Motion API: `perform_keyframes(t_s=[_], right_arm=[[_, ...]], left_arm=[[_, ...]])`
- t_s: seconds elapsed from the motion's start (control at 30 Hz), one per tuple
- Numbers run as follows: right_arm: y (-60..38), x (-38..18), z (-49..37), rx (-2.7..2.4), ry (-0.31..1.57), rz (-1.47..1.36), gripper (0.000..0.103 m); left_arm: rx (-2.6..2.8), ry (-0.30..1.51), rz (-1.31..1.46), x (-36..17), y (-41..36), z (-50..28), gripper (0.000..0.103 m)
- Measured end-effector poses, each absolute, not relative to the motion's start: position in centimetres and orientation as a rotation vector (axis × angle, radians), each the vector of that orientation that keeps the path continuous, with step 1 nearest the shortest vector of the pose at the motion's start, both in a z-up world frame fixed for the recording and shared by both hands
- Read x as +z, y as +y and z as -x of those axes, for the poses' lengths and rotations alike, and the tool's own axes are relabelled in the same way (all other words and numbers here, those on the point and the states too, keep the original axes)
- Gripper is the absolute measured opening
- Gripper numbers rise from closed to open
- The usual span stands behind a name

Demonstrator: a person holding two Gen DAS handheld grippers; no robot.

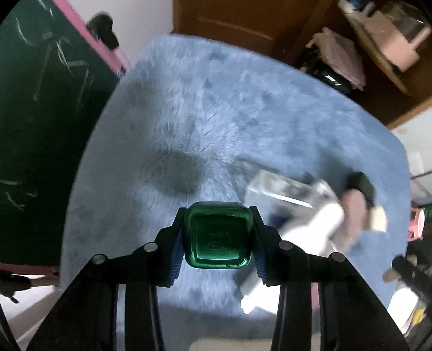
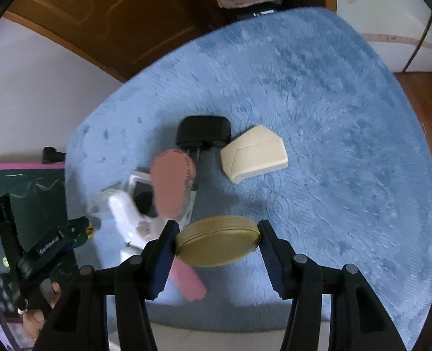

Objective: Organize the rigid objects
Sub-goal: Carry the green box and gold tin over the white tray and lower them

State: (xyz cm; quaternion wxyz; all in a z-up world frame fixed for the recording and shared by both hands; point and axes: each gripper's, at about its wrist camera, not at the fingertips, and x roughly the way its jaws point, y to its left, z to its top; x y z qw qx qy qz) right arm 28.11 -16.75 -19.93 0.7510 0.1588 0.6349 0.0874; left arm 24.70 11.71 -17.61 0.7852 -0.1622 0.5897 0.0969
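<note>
Left gripper (image 1: pixel 217 235): clamped on a green square-ish metallic case (image 1: pixel 217 235), pads pressing both its sides, held clear above the blue fluffy rug (image 1: pixel 216 111). Right gripper (image 2: pixel 217 241): closed on an olive-yellow round stitched pouch (image 2: pixel 217 240), one pad at each edge, also above the rug.

On the rug, right wrist view: black plug adapter (image 2: pixel 203 134), touching or just beside a cream wedge-shaped box (image 2: pixel 254 153); a pink oval piece (image 2: pixel 172 185) over a clear plastic box (image 2: pixel 140 193), with a blurred white item (image 2: pixel 125 216) next to it. The left wrist view shows the same cluster motion-blurred. Green chalkboard (image 1: pixel 26 131) beside the rug.
</note>
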Motion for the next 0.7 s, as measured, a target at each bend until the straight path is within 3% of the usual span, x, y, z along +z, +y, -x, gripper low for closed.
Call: perform_keyframes(t_s=[0.37, 0.7], right_arm=[[-17.6, -9.9, -20.6, 0.311, 1.239, -0.246, 0.055], [-18.8, -4.0, -11.4, 0.387, 1.116, -0.103, 0.056]], left_arm=[[0.078, 1.132, 0.245, -7.2, 7.5, -15.2, 0.043], [-0.010, 1.072, 0.173, -3.5, 2.3, -8.5, 0.043]])
